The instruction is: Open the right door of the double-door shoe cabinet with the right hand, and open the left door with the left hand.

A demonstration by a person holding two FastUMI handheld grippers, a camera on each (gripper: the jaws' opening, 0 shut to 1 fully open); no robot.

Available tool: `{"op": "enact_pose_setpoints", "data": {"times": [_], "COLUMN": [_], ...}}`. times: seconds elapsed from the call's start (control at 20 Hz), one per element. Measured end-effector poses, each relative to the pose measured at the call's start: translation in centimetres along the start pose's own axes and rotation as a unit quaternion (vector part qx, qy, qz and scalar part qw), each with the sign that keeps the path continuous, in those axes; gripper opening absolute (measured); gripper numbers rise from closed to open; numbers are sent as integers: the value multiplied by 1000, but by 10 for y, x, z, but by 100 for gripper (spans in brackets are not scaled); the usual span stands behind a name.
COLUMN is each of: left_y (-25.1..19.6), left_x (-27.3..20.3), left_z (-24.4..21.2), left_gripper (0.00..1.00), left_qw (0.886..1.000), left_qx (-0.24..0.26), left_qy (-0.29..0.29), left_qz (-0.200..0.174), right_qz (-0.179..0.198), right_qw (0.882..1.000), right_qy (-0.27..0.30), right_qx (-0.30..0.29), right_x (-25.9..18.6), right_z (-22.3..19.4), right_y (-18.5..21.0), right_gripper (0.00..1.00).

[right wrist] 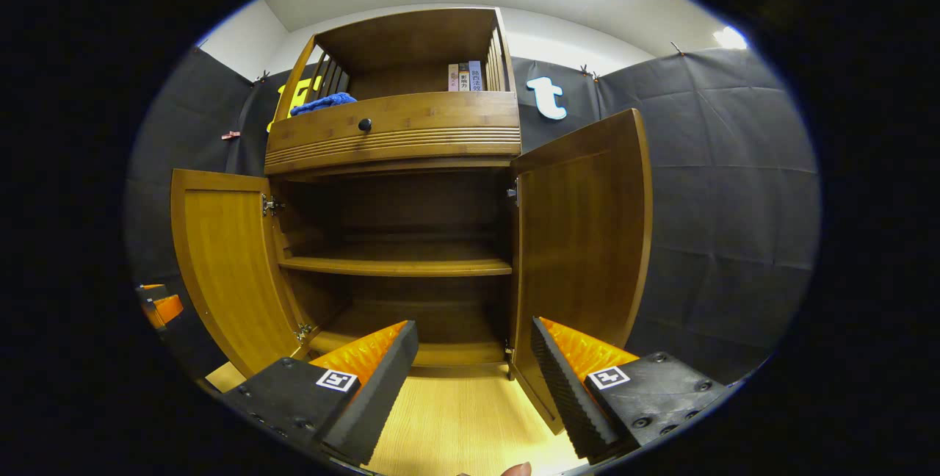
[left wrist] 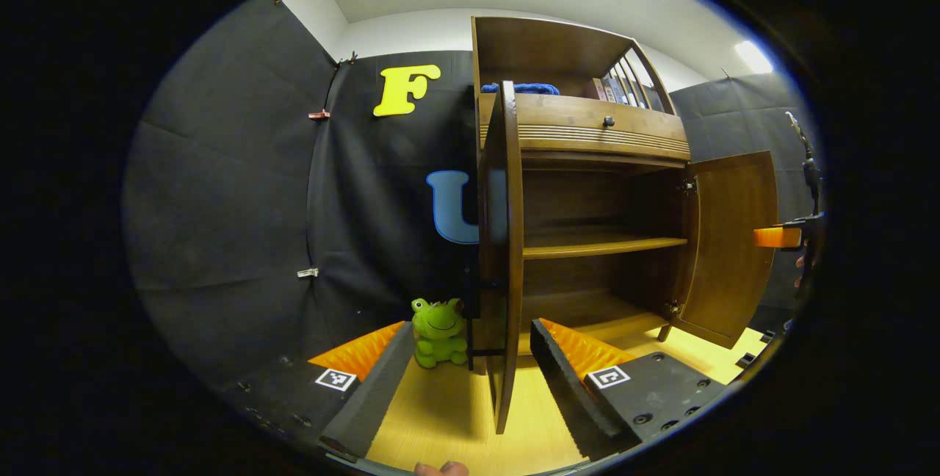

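Against the booth wall, the shoe cabinet (right wrist: 400, 241) stands open, shelves bare; both hand-held grippers' fingers apart.

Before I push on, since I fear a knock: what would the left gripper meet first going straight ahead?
Most likely the left door, which stands edge-on between the open left gripper's fingers, though depth is unclear.

Each gripper, the left gripper (left wrist: 470, 366) and the right gripper (right wrist: 474, 366) alike, has two black fingers with ribbed foam pads (right wrist: 562, 380), bright orange ridged backs, small square black-and-white markers and dark screws at the base.
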State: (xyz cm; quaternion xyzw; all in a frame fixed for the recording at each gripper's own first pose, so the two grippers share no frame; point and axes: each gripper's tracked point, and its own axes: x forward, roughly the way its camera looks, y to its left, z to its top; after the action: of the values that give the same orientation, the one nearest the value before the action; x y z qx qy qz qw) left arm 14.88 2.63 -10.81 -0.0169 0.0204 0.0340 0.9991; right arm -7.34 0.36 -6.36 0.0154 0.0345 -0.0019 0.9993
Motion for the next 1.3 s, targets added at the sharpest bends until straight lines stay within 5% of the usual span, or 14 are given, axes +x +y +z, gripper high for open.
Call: {"op": "enact_pose_setpoints", "data": {"times": [0.5,1.3], "left_y": [-47,-83], "left_x": [5,19], "left_z": [15,29], "left_gripper": [98,100], "left_qw": [998,995], "left_qx": [-3,2], "left_qy": [-16,-18], "left_qz": [-65,-99], "right_qz": [-16,-24], "right_qw": [1000,999], "right_qy": [-18,-33], "right_qx": [-4,-11], "right_x": [-1,-4], "right_z": [9,24], "right_y": [-16,-31], "right_gripper": [99,96]}}
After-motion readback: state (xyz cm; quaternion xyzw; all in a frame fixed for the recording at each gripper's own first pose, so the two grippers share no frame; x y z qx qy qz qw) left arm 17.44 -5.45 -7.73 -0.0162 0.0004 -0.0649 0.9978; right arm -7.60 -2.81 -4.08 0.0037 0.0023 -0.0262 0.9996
